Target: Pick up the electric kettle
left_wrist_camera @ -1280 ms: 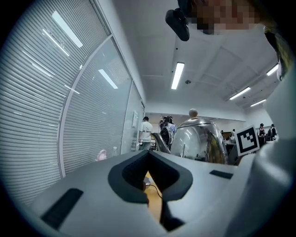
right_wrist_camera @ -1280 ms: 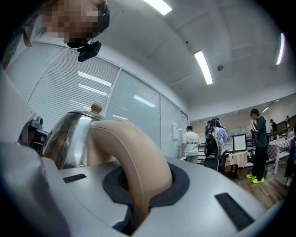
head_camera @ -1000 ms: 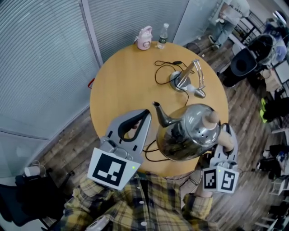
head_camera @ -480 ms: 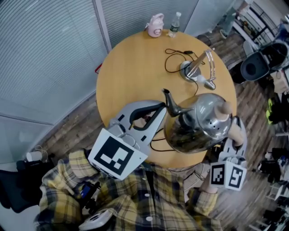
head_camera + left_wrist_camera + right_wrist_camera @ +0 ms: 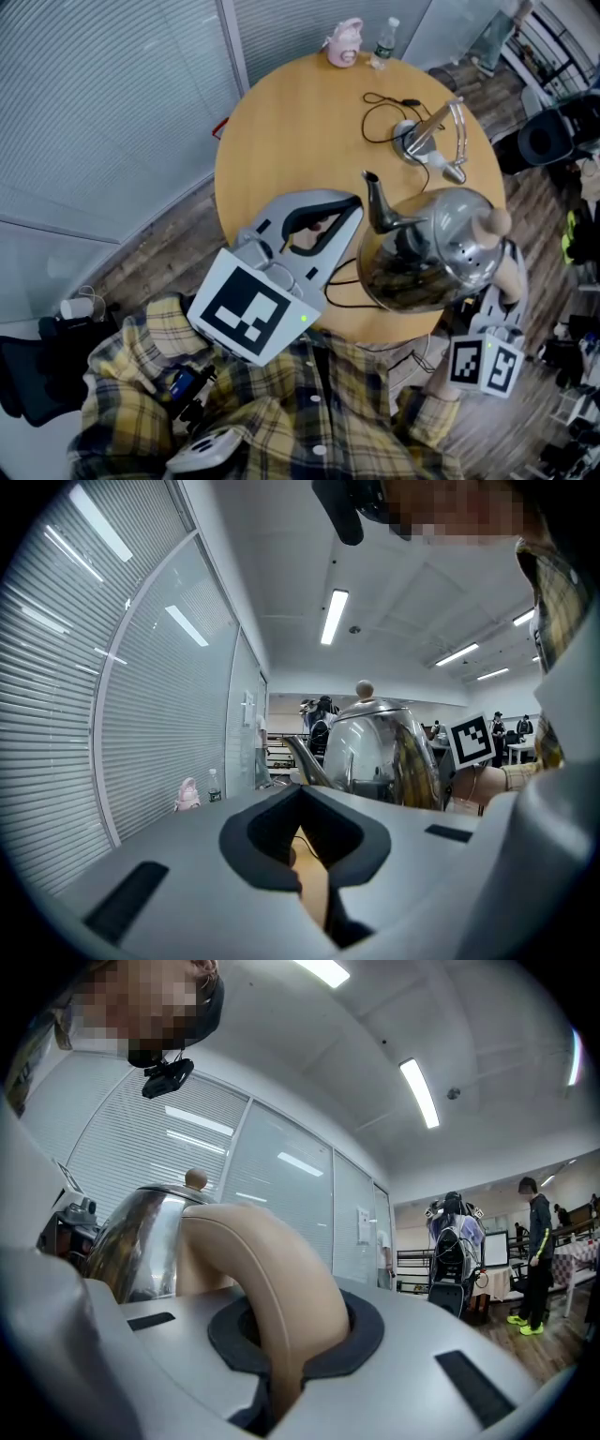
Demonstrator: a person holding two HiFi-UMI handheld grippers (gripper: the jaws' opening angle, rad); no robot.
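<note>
The steel electric kettle (image 5: 427, 253) hangs in the air over the near edge of the round wooden table (image 5: 291, 131), its spout toward the left. My right gripper (image 5: 509, 272) is shut on its beige handle (image 5: 262, 1269), which fills the jaws in the right gripper view, with the kettle body (image 5: 141, 1241) behind it. My left gripper (image 5: 352, 206) hovers just left of the spout, fingertips together and nothing between them. In the left gripper view (image 5: 300, 794) the kettle (image 5: 375, 757) stands close ahead to the right.
The kettle's base (image 5: 412, 141) with a metal arm and a black cord lies on the table's far right. A pink bottle (image 5: 345, 42) and a water bottle (image 5: 384, 42) stand at the far edge. Blinds and glass walls stand to the left; people are at the room's back.
The head view has swung, so the table and both grippers sit further right in the picture. The kettle stays held in the right gripper; the left gripper has tilted slightly.
</note>
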